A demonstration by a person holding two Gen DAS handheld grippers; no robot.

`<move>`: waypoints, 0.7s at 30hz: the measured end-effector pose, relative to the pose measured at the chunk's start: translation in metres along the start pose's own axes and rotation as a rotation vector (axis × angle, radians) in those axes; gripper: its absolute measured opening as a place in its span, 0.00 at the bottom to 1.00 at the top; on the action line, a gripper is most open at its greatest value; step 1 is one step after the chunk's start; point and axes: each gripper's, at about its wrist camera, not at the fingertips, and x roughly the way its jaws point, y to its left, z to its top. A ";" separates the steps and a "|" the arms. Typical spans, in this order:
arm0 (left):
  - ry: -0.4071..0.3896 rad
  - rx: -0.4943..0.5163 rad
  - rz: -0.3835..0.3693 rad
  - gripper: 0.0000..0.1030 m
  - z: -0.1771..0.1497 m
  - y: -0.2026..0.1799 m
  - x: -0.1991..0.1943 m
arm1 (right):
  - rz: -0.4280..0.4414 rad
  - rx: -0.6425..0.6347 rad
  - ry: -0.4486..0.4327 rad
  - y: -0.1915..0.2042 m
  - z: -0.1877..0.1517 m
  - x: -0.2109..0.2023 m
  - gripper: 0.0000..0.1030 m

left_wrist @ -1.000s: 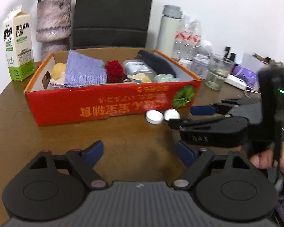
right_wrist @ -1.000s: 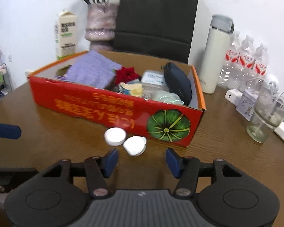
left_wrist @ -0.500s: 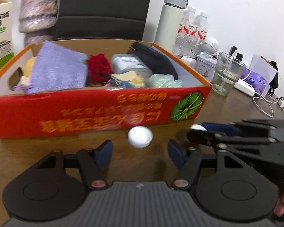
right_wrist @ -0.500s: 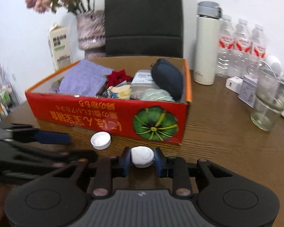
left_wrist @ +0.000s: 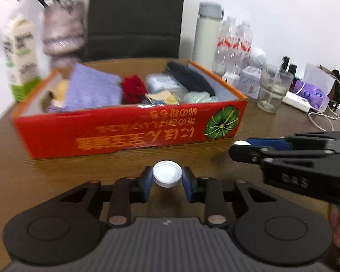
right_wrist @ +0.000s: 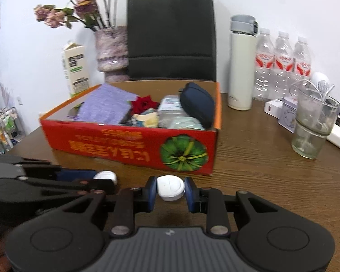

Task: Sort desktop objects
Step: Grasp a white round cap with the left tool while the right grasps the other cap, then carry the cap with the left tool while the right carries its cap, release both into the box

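Two white caps: the right gripper [right_wrist: 170,190] clamps one [right_wrist: 170,187]; the left gripper [left_wrist: 167,176] is closing around the other [left_wrist: 167,176], which might squirt free before reaching the box [left_wrist: 129,131].

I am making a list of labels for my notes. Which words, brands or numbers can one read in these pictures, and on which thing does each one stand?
"DAS" (faint raised letters, reading uncertain): side of the right gripper.
Orange characters, printed upside down: front of the red box; I cannot read them.
Print on the milk carton: blurred, unreadable.
Red labels on the water bottles: too small.
Small print near the base of the thermos flask: too small.
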 end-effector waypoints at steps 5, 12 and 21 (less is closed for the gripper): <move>-0.106 -0.053 0.013 0.28 -0.022 0.007 -0.079 | 0.004 0.028 -0.097 0.028 -0.021 -0.053 0.25; -0.135 -0.065 0.086 0.28 -0.076 -0.001 -0.140 | -0.031 0.096 -0.153 0.061 -0.071 -0.117 0.25; -0.192 -0.090 0.128 0.28 -0.114 0.003 -0.204 | -0.033 0.077 -0.187 0.094 -0.110 -0.182 0.24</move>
